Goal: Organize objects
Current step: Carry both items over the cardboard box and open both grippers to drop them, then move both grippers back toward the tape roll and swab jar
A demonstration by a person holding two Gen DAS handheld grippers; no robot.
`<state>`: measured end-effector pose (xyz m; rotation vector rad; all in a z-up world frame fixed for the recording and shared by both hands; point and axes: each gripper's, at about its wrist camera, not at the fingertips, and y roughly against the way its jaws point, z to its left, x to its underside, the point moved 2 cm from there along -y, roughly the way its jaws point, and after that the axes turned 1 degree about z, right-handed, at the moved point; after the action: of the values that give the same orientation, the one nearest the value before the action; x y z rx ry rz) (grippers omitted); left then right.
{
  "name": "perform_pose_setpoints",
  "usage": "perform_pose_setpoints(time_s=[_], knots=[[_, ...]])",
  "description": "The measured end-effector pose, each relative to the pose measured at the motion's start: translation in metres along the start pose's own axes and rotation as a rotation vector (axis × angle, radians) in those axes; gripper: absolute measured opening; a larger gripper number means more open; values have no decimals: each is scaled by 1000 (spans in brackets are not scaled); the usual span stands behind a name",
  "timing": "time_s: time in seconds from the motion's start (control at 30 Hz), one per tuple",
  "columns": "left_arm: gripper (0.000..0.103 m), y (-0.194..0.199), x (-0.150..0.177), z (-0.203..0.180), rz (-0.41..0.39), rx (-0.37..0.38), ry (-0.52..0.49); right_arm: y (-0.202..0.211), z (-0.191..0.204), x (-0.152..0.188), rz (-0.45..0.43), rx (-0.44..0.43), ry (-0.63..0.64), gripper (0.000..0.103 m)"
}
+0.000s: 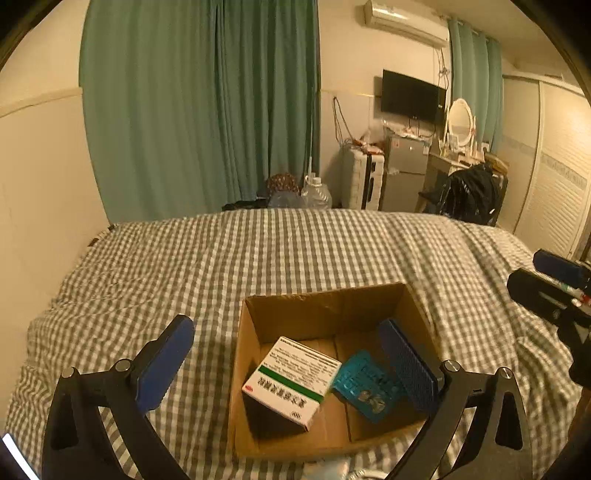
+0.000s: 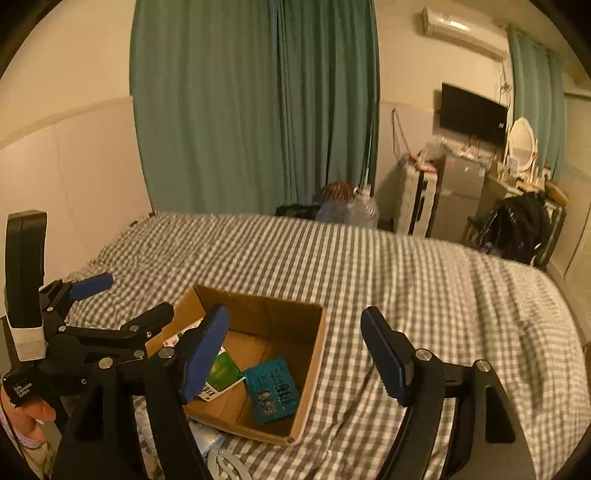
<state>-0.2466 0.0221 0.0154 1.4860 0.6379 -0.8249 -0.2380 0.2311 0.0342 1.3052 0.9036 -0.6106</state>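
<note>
While both jaws are spread and empty, the left gripper (image 1: pixel 291 369) and right gripper (image 2: pixel 295 354) are held over a cardboard box (image 1: pixel 325 299) on the bed (image 1: pixel 221 258); a medicine carton (image 1: pixel 291 384) and teal packet (image 1: pixel 364 387) are seen inside.

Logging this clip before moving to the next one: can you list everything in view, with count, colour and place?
cardboard box: 1, brown, open, on the bed
medicine carton: 1, white with green stripe, tilted inside the box, left part
teal packet: 1, teal, on the box floor, right part
bedcover: 1, grey-white check, under the box
curtains: green, back wall
television: 1, black, wall-mounted
air conditioner: 1, white, high on wall
water jug: 1, clear, behind the bed
left hand-held gripper: black, blue pads, open over the box
right hand-held gripper: black, blue pads, open over the box
</note>
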Motion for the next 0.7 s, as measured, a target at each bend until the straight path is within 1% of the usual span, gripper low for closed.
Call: perform_pose_setpoints(time_s=[0.2,0.33,0.47,0.53,0.7], knots=[[103,52,10,-5,-43,4,3,61,12,-4,-63,21,27,83],[103,77,21,-4,-44,2,10,92,19,7,-79,35,36,87],[103,98,36,0,-46,-14,5,112,28,22,-78,55,43,89],[103,106,44,2,-52,-27,-4,120,33,31,-75,56,47,92],[103,119,74,12,-33,-41,17,127,49,57,-52,62,72,92]])
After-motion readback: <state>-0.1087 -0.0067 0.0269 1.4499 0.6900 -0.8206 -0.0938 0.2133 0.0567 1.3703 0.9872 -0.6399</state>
